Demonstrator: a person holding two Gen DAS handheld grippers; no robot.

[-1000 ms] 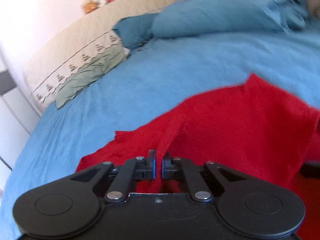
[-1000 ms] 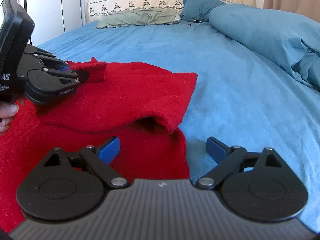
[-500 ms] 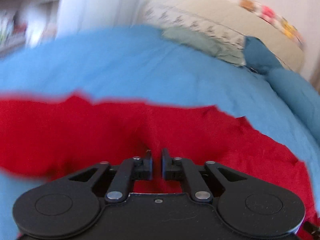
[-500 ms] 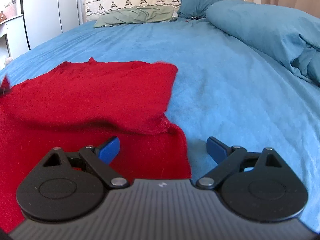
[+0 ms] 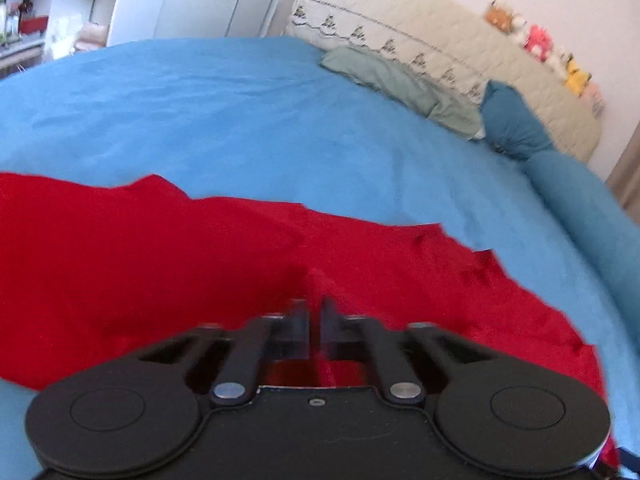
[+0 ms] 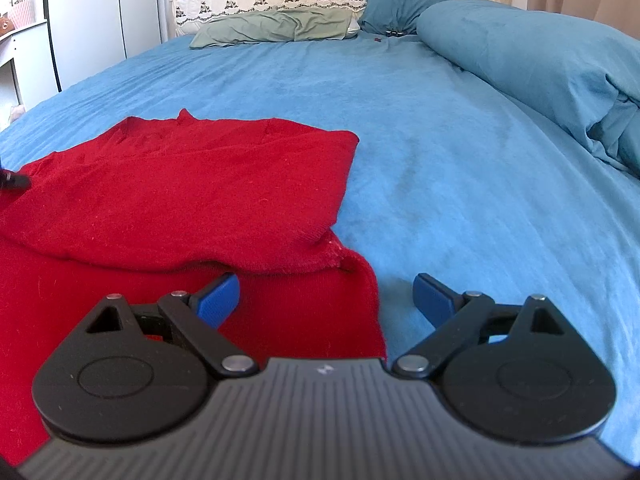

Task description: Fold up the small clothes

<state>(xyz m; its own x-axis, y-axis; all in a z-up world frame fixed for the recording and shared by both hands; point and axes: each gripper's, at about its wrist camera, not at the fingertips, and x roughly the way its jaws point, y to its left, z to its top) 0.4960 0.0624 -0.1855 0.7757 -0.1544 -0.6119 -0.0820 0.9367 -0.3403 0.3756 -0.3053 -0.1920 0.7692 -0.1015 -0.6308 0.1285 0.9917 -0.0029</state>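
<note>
Red sweater lies on blue bed, far from green pillow. One side already folded over middle. More folds left, I think.

Left tongs pressed nearly together, pinching small bump of red sweater, low over cloth.

Right tongs spread wide, holding nothing, hovering at sweater's near edge, away from pillow.
</note>
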